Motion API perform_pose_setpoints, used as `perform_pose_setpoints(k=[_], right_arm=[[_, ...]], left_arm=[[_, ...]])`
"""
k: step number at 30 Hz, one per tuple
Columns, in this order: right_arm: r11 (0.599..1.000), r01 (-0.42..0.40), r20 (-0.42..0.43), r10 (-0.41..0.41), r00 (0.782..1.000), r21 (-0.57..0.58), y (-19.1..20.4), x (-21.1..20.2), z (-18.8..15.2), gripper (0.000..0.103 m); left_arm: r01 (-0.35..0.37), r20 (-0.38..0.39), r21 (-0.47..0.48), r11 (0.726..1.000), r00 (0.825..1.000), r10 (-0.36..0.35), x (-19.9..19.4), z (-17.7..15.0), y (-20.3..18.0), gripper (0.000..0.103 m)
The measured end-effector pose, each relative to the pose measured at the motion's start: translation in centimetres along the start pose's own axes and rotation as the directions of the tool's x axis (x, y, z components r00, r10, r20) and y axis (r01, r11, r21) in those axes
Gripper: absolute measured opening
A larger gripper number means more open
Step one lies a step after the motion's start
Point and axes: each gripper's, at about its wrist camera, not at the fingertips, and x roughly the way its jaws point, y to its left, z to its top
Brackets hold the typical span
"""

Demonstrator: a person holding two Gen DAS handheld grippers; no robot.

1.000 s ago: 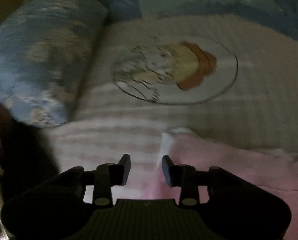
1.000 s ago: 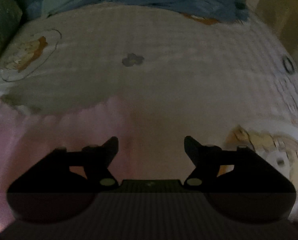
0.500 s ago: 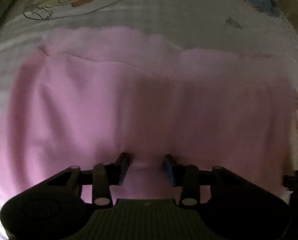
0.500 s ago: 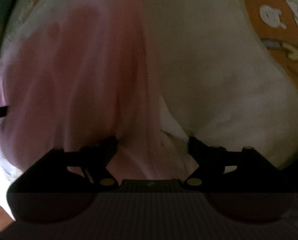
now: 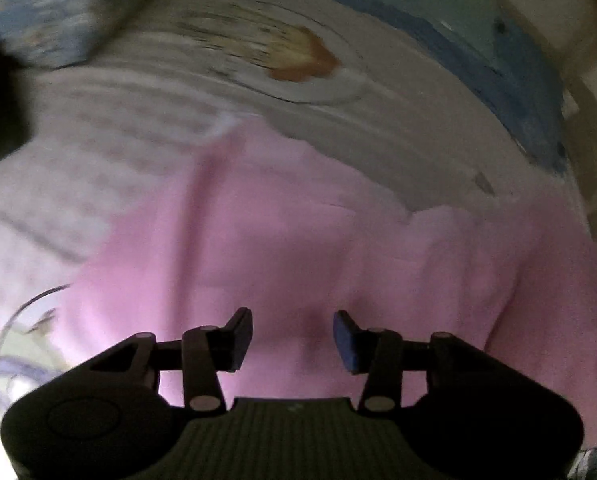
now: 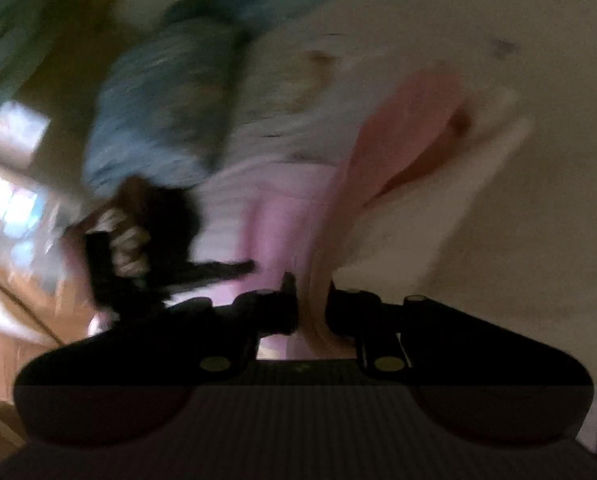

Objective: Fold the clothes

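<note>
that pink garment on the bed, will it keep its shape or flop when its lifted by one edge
Probably floppy: the pink garment hangs in a curved drape from the right gripper, whose jaws have just closed on its edge. It looks thin and light, wrinkling softly on the bedsheet. Likely it will sag and swing unless the open left gripper also holds it.

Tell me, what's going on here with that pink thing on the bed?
A person is folding a pink garment on a bed covered by a cartoon-print sheet, using a handheld gripper in each hand. The right gripper has just been closing and now pinches a bunched fold of the pink cloth. The left gripper hangs over the garment with its jaws apart, gripping nothing. A blue patterned pillow lies at the head of the bed. Both views are blurred.
</note>
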Motion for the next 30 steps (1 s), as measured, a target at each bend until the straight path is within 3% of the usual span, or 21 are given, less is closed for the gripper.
perform_pose_setpoints(k=[6,10,12,14,17,19,23,25,27,30], right_arm=[[0.958,-0.192,-0.071,0.181,0.981,-0.211,11.7,9.3,1.9,0.014],[0.923,-0.252,-0.189,0.203,0.961,-0.29,17.6,20.7,1.2,0.014],[0.942,-0.212,-0.259,0.143,0.955,-0.26,17.9,27.9,0.4,0.015],[0.957,-0.116,-0.327,0.024,0.945,-0.265,17.2,34.3,-1.1,0.016],[0.963,0.029,-0.418,-0.143,0.897,-0.267,15.9,41.1,-3.0,0.021],[0.957,0.046,-0.421,-0.169,0.891,-0.287,16.9,41.2,-3.4,0.027],[0.937,-0.077,-0.33,-0.042,0.943,-0.34,21.2,34.1,-0.9,0.033],[0.913,-0.095,-0.232,0.001,0.973,-0.397,21.9,29.4,0.7,0.055],[0.895,-0.034,-0.118,-0.021,0.993,-0.444,21.2,25.6,2.1,0.068],[0.907,0.099,-0.07,-0.139,0.988,-0.408,17.5,24.4,3.4,0.068]], left_arm=[[-0.067,0.051,-0.129,0.989,0.996,0.074,-5.0,-3.6,8.7,0.048],[-0.136,0.076,-0.195,0.971,0.985,0.153,-8.5,-7.0,14.1,0.048],[-0.157,0.079,-0.194,0.968,0.981,0.175,-9.6,-8.3,15.9,0.048],[-0.174,0.081,-0.18,0.968,0.978,0.191,-10.2,-9.1,16.9,0.048],[-0.183,0.081,-0.162,0.97,0.977,0.198,-10.0,-9.5,17.4,0.048],[-0.164,0.102,-0.165,0.973,0.978,0.182,-10.3,-9.0,16.9,0.048],[-0.084,0.162,-0.156,0.984,0.981,0.109,-10.3,-6.8,14.7,0.048],[-0.054,0.193,-0.117,0.992,0.978,0.076,-10.0,-5.0,13.1,0.049],[-0.038,0.213,-0.083,0.996,0.975,0.055,-9.1,-3.3,11.7,0.049],[-0.012,0.209,-0.066,0.998,0.978,0.026,-6.4,-1.4,10.1,0.053]])
